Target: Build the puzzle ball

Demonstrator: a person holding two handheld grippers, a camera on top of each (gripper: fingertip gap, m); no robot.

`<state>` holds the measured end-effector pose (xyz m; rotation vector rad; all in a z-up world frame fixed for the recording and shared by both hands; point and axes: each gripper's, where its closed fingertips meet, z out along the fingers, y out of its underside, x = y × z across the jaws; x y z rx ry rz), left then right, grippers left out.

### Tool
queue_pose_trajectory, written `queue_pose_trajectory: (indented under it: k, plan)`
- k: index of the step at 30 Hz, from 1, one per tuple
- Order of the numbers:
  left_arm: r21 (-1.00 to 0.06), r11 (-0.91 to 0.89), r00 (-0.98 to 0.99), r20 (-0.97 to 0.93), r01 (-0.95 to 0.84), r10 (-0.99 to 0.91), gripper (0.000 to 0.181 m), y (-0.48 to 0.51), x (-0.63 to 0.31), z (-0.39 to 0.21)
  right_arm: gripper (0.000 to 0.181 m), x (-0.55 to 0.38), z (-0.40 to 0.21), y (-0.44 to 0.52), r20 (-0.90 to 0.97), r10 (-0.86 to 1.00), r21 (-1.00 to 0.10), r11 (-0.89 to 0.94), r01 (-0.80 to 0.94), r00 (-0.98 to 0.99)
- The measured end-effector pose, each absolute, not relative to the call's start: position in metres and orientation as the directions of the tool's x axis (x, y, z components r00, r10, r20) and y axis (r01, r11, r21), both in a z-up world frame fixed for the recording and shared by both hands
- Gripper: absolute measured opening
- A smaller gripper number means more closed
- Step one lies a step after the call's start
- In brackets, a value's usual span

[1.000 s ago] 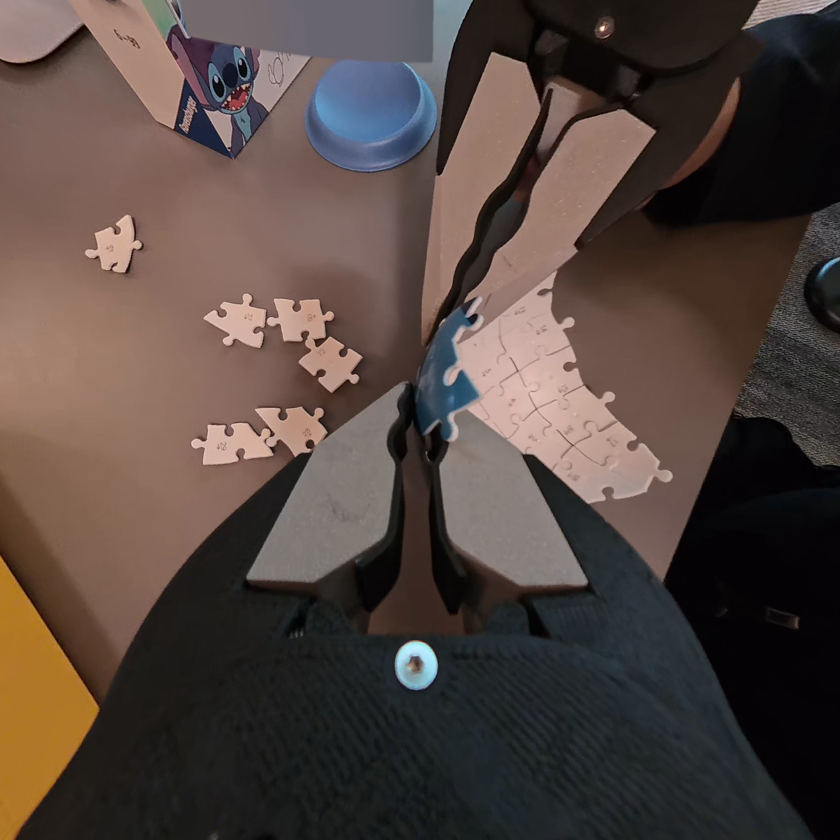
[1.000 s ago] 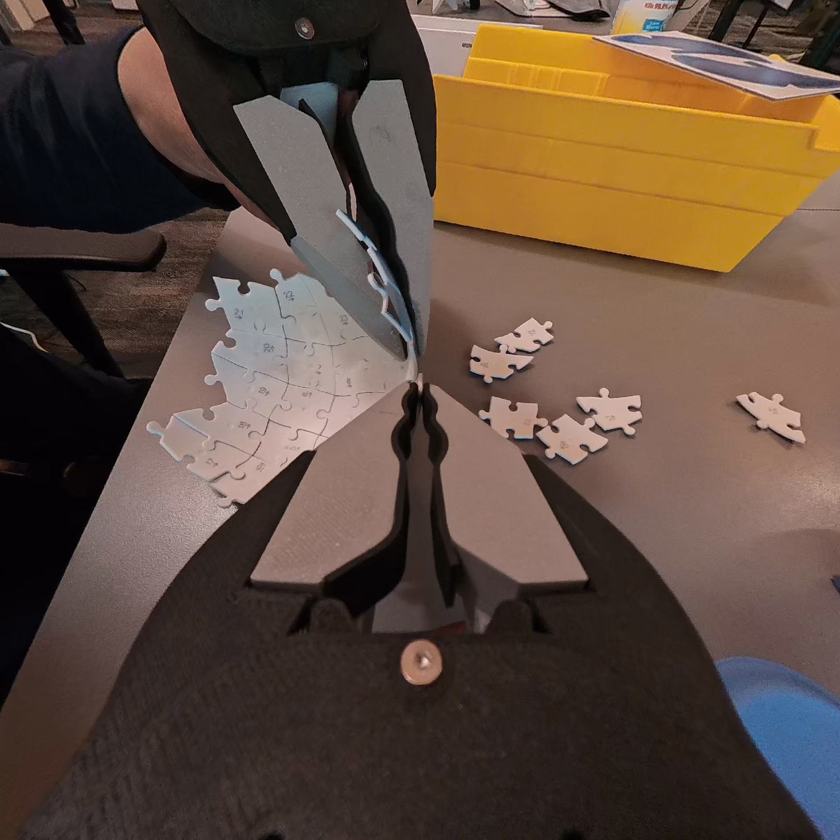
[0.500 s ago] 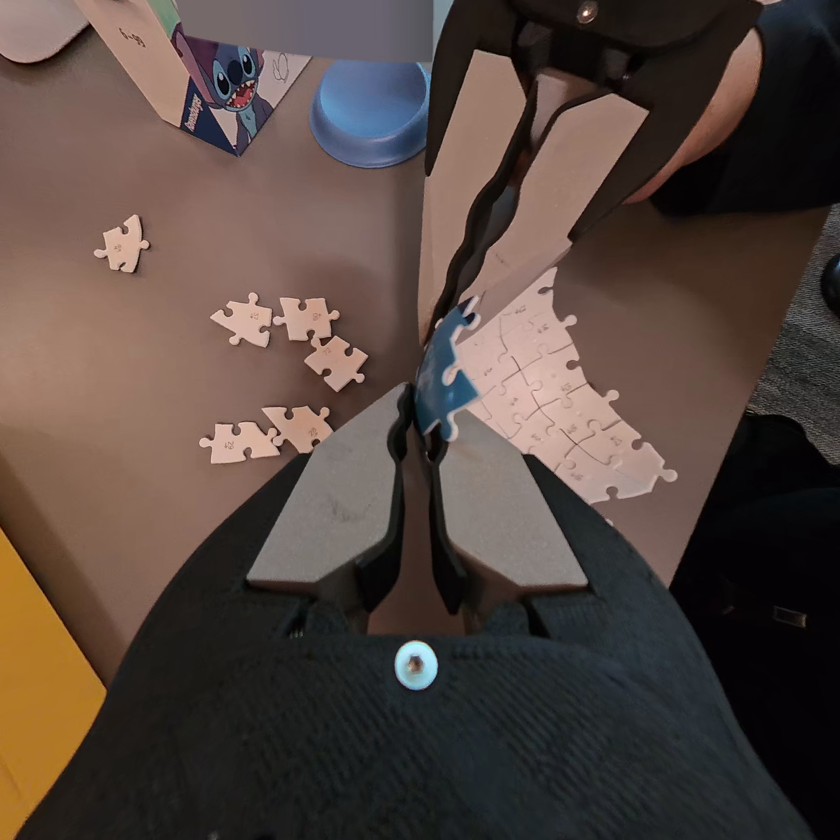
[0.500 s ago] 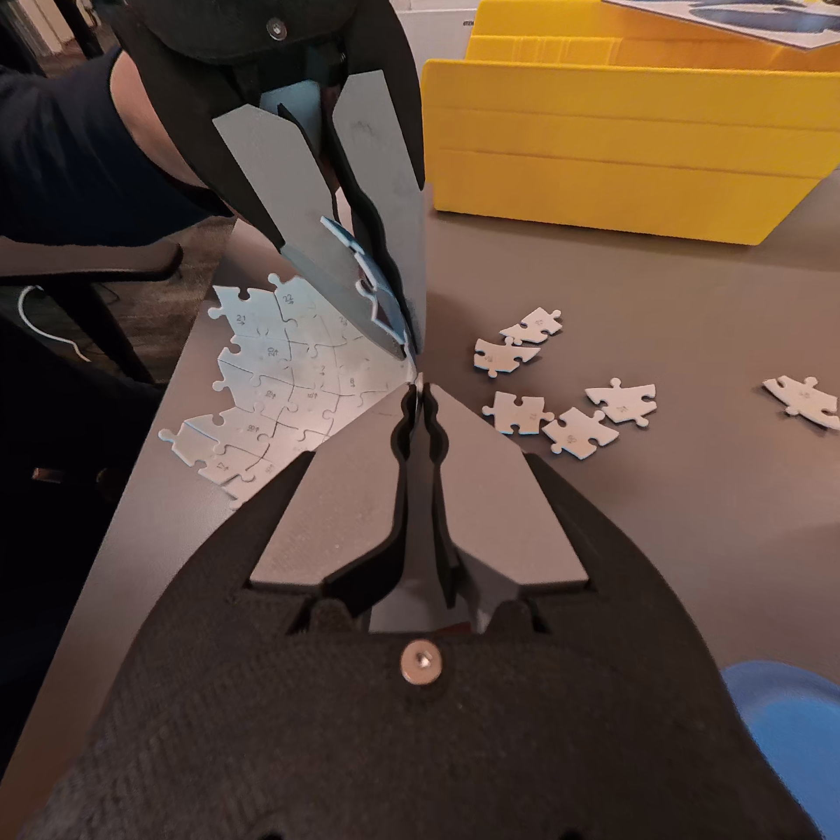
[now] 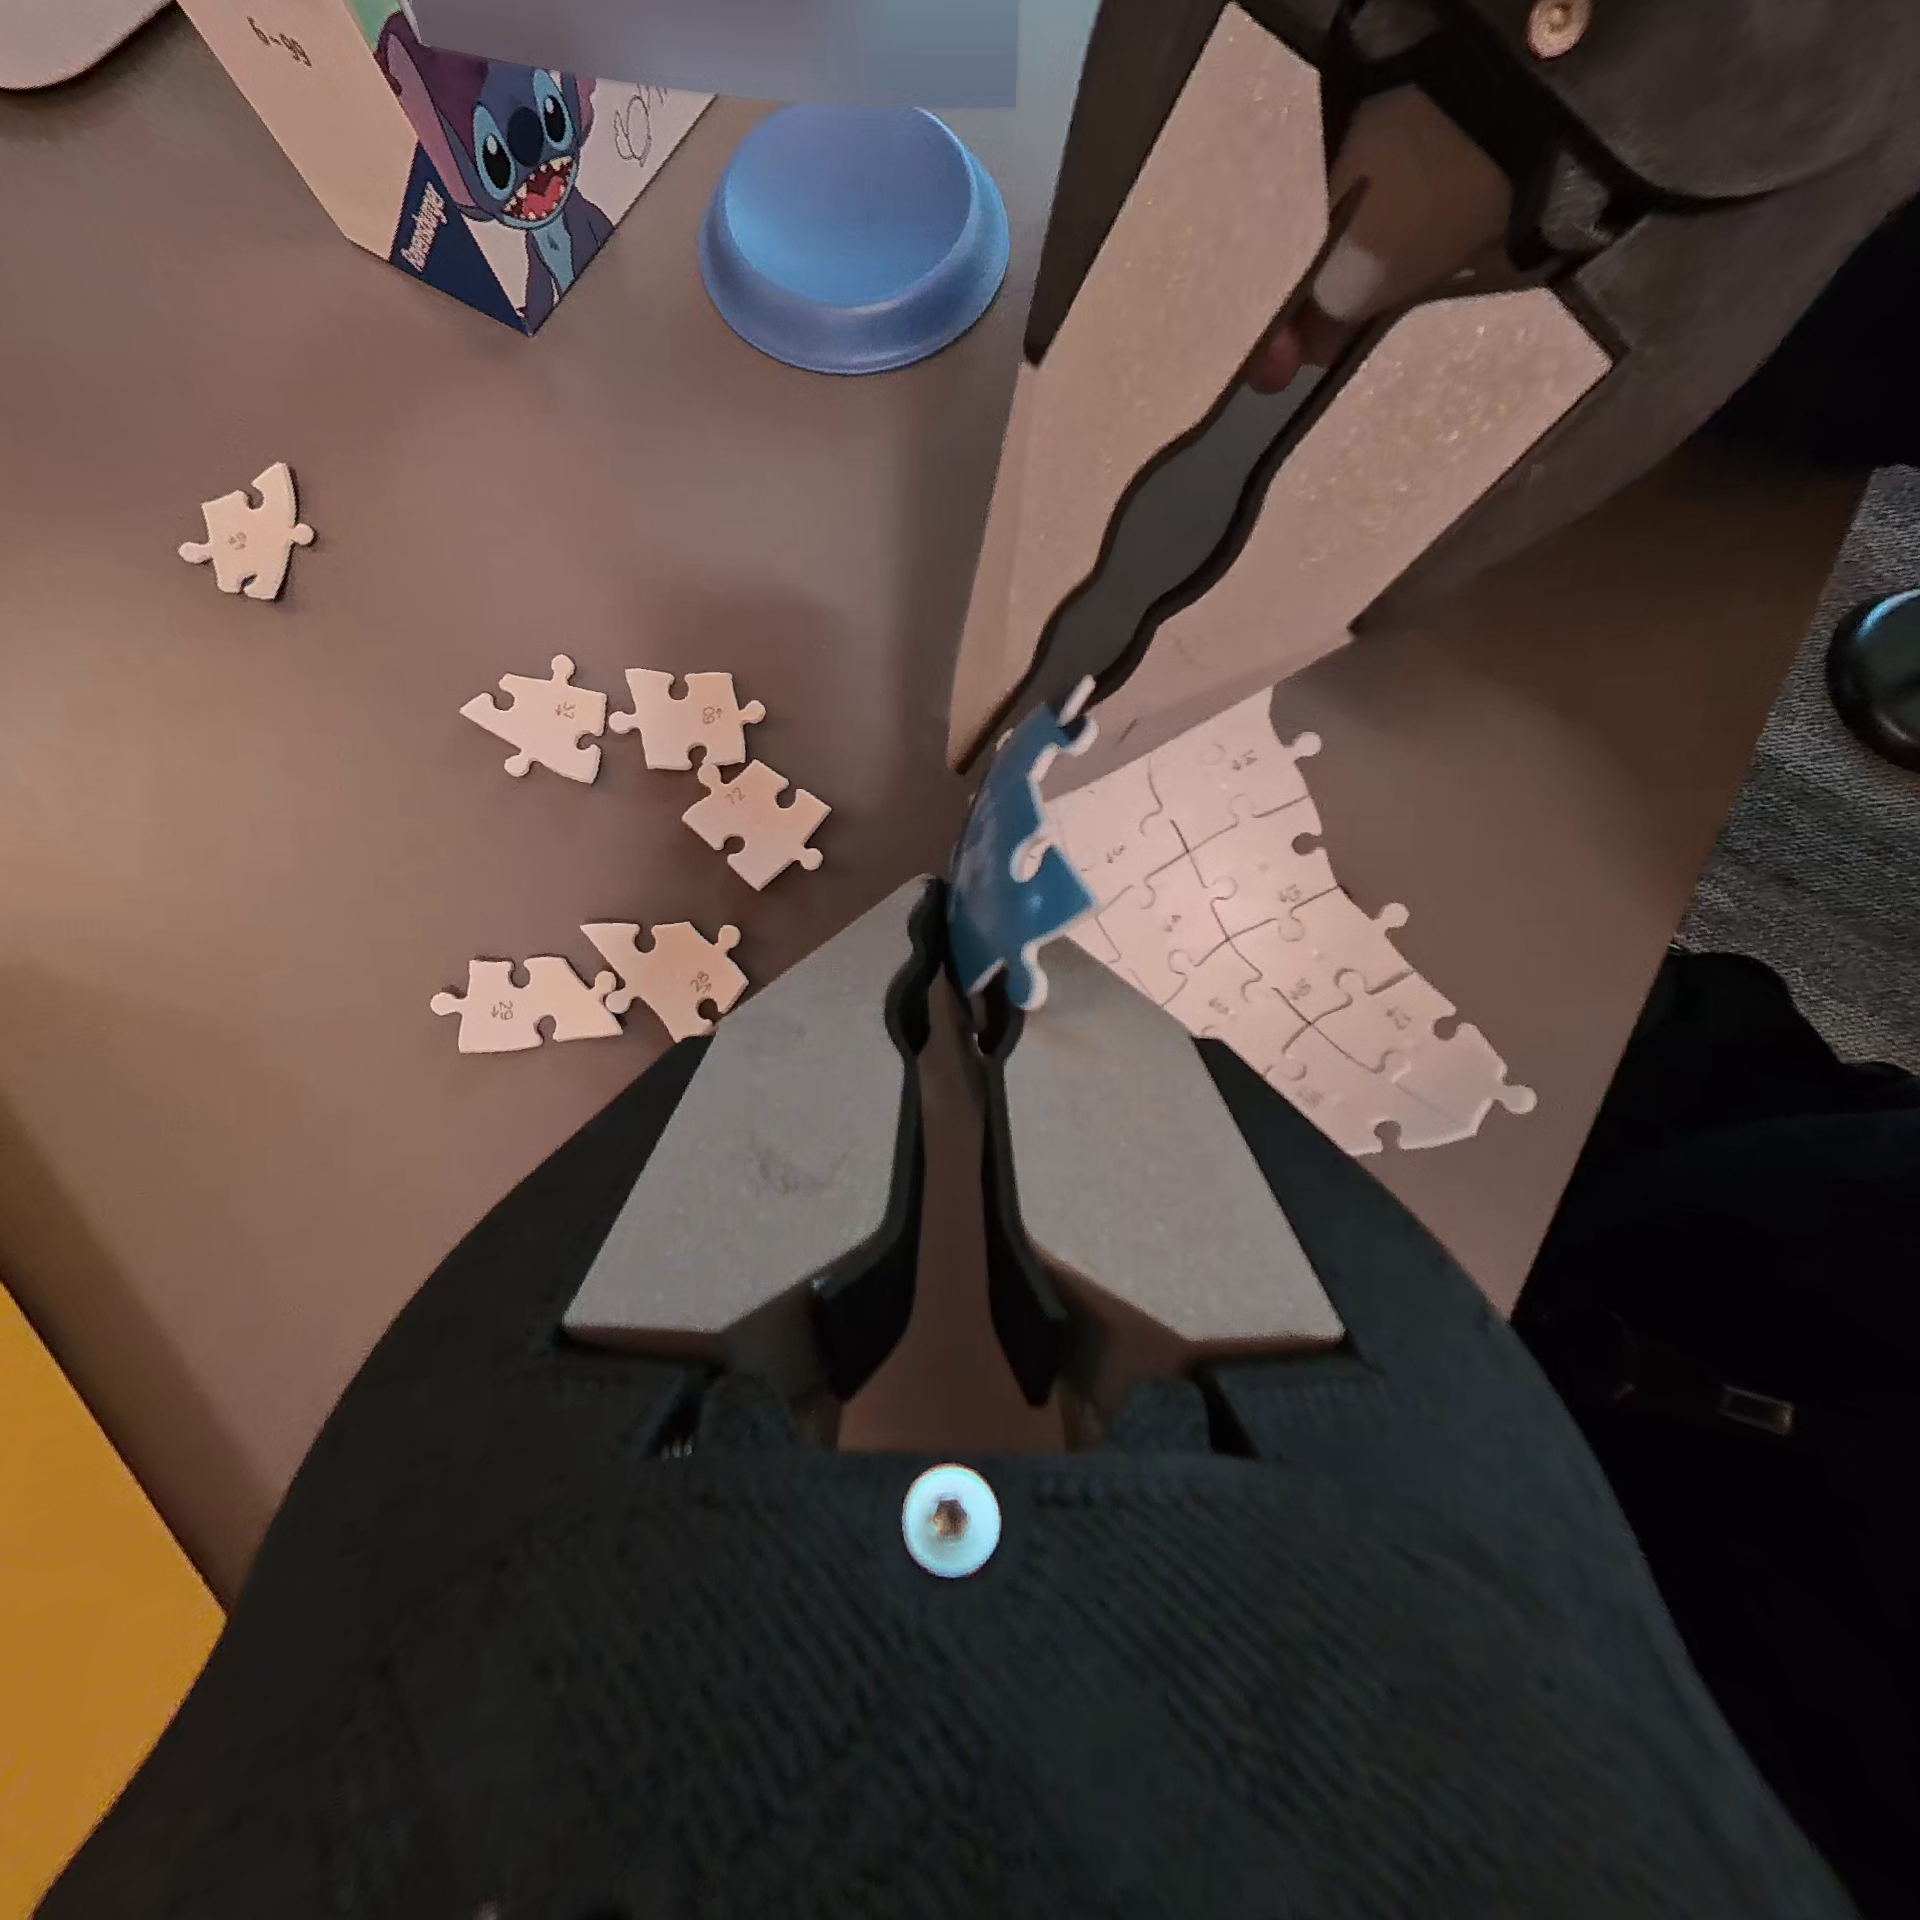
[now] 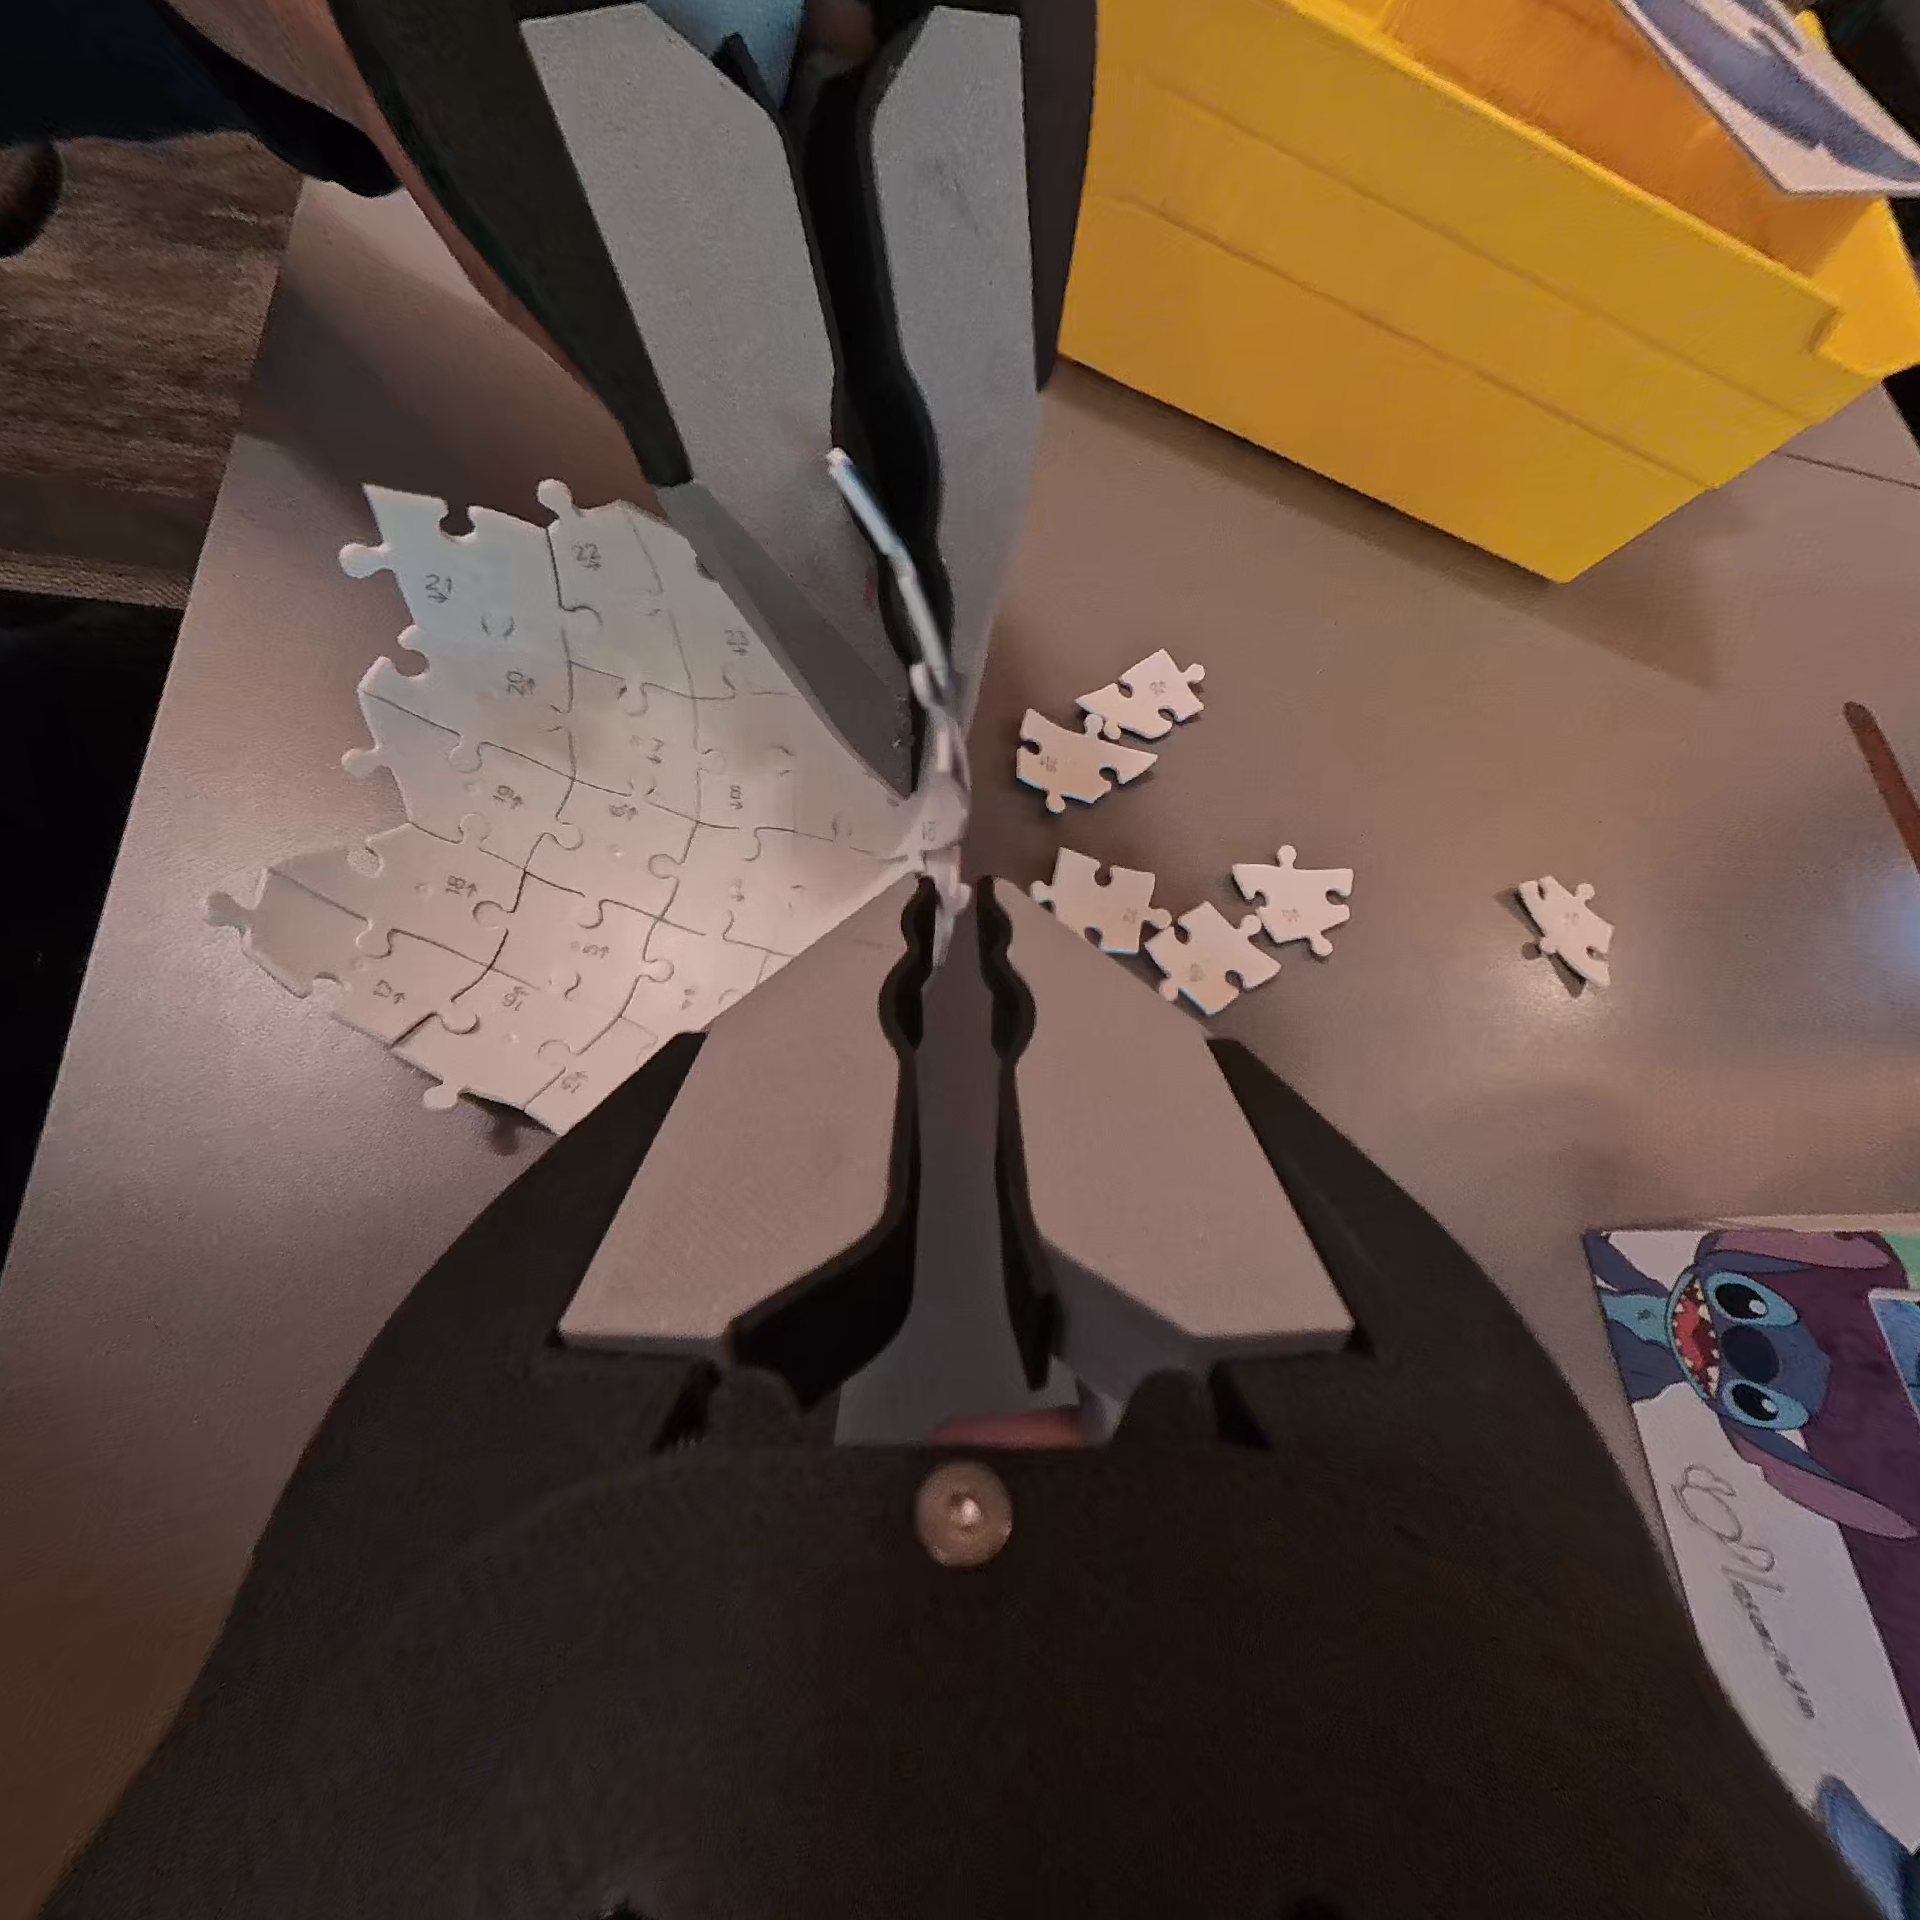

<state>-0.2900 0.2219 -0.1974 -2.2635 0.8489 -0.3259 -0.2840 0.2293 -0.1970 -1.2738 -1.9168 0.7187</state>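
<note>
A curved puzzle piece (image 5: 1013, 883), blue on its face and white on its back, stands on edge between both grippers. My left gripper (image 5: 961, 914) is shut on its lower end. My right gripper (image 5: 1039, 743) reaches in from the top right, its tips on the piece's upper knob. In the right wrist view the piece (image 6: 914, 623) shows edge-on in the left gripper (image 6: 925, 769), and its end lies between the right gripper's tips (image 6: 953, 899). The assembled white section (image 5: 1299, 935) lies back-up on the table, its corner by the piece (image 6: 540, 810).
Several loose white pieces (image 5: 665, 821) lie left of the grippers, also in the right wrist view (image 6: 1195, 925). A blue round stand (image 5: 852, 239) and the puzzle box (image 5: 499, 177) are at the back. A yellow bin (image 6: 1403, 312) stands beyond. The table edge (image 5: 1662, 831) is close. My left and right fingertips are right by each other.
The right gripper has come closer to the left one and its jaws stand slightly wider apart. The left gripper still holds the blue piece in the same spot.
</note>
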Motion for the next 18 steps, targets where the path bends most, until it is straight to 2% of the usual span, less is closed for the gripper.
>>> queue_pose_trajectory:
  k: [3, 8, 15, 18]
  plan:
    - [-0.668, -0.554, 0.761, -0.03, -0.498, -0.648, 0.001, 0.223, -0.293, -0.2, 0.013, -0.281, -0.196, 0.231, 0.208, 0.939, -0.764, 0.33, 0.555, -0.272]
    - [-0.666, -0.564, 0.766, -0.016, -0.488, -0.642, 0.001, 0.222, -0.295, -0.202, 0.008, -0.286, -0.202, 0.23, 0.137, 0.945, -0.755, 0.293, 0.587, -0.296]
    - [-0.679, -0.574, 0.77, 0.021, -0.458, -0.638, 0.001, 0.222, -0.297, -0.202, 0.021, -0.291, -0.202, 0.231, 0.052, 0.929, -0.737, 0.284, 0.613, -0.367]
    - [-0.681, -0.574, 0.767, 0.027, -0.455, -0.641, 0.001, 0.223, -0.297, -0.202, 0.019, -0.293, -0.201, 0.228, 0.019, 0.912, -0.731, 0.292, 0.616, -0.41]
